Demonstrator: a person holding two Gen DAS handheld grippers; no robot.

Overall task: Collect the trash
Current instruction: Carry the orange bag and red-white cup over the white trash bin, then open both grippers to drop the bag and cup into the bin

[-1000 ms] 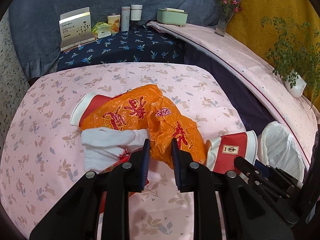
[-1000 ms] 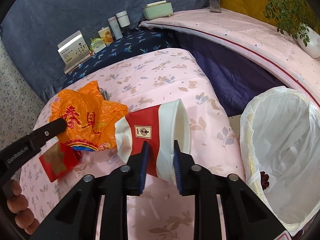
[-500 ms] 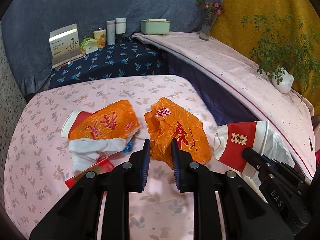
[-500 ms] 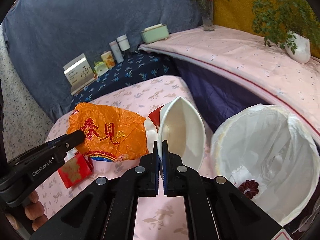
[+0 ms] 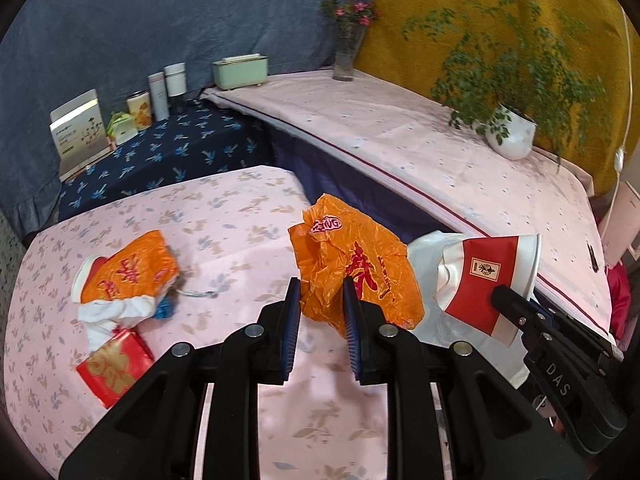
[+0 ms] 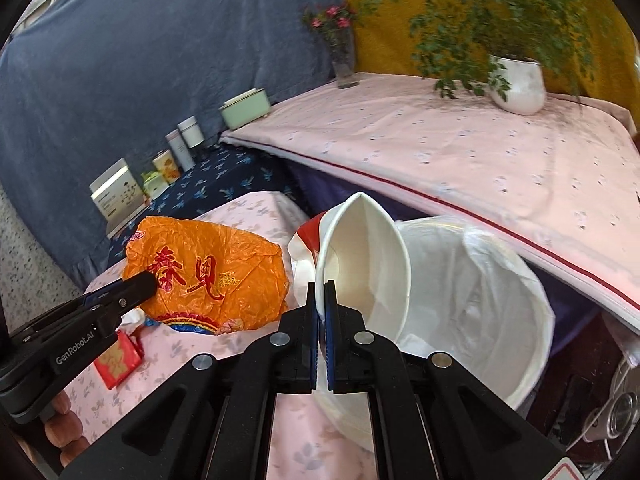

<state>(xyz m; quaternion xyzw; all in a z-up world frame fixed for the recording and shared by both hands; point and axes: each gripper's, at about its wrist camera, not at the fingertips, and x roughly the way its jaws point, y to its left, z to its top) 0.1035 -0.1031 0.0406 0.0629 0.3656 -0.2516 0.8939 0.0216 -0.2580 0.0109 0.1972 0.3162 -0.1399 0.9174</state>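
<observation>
My left gripper [image 5: 320, 292] is shut on a crumpled orange plastic bag [image 5: 352, 268] and holds it above the pink table [image 5: 240, 216]; the bag also shows in the right wrist view [image 6: 208, 272]. My right gripper [image 6: 320, 292] is shut on the rim of a red and white paper cup [image 6: 360, 256], squashed flat, held over the edge of the white-lined trash bin [image 6: 472, 288]. The cup also shows in the left wrist view [image 5: 484, 280].
On the table lie another orange bag [image 5: 132, 268] over a red and white cup and a white wad, and a red packet [image 5: 112, 368]. A box, cans and a green case stand at the back; a potted plant [image 5: 512, 132] stands on the side ledge.
Both grippers have lifted and swung right: the left with the orange bag, pulled away from the pile, the right with the cup, which it closed on and carried to the bin.
</observation>
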